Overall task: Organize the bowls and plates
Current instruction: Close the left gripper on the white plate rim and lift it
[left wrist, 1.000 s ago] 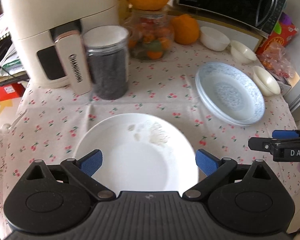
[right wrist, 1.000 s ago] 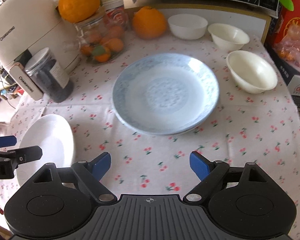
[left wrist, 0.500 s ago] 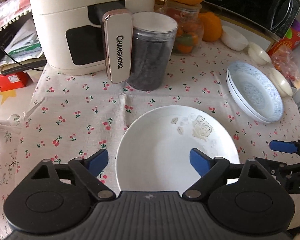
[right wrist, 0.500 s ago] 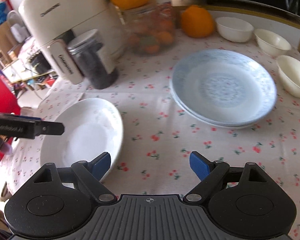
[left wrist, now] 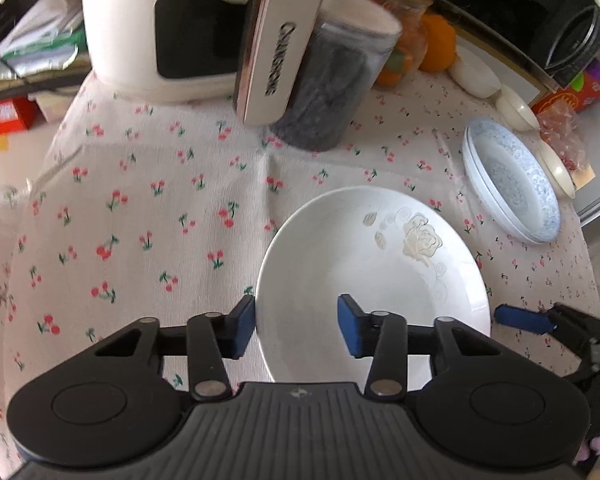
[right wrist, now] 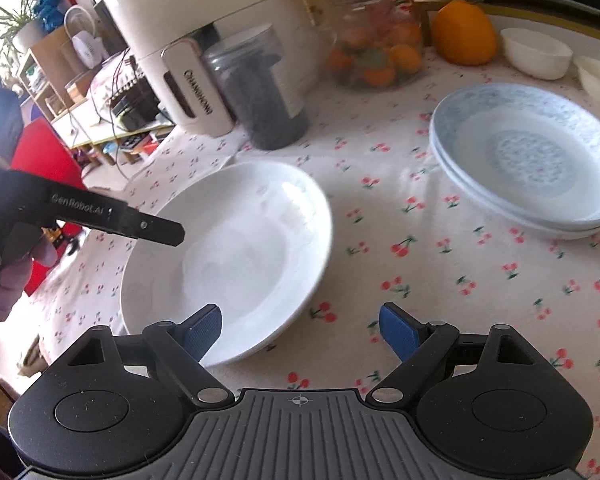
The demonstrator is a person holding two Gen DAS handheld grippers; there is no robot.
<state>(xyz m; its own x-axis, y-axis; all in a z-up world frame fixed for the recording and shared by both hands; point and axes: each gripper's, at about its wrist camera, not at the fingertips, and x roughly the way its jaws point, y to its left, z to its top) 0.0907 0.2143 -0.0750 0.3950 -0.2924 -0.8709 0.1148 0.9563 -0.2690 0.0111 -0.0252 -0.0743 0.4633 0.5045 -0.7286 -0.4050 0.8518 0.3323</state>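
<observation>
A white plate (left wrist: 372, 280) with a pale rose print lies on the cherry-print tablecloth (left wrist: 148, 208). My left gripper (left wrist: 298, 330) straddles its left rim, one pad outside and one above the inside; the jaws are closing and neither pad presses on the plate. The right wrist view shows the same plate (right wrist: 236, 256) with my right gripper (right wrist: 300, 330) open at its near right rim, left pad over the plate, right pad over the cloth. Two stacked blue-patterned plates (right wrist: 532, 160) sit to the right. White bowls (right wrist: 536, 52) stand behind them.
A cream air fryer (right wrist: 204, 40), a jar of dark contents (right wrist: 260, 96) and a jar of oranges (right wrist: 376, 48) stand behind the plate. A loose orange (right wrist: 464, 32) and a microwave (left wrist: 520, 12) are at the back. The table edge drops off left (left wrist: 4, 200).
My left gripper's jaws have narrowed and it has shifted to the white plate's left rim. My right gripper has swung left from the blue plates to the white plate's right rim.
</observation>
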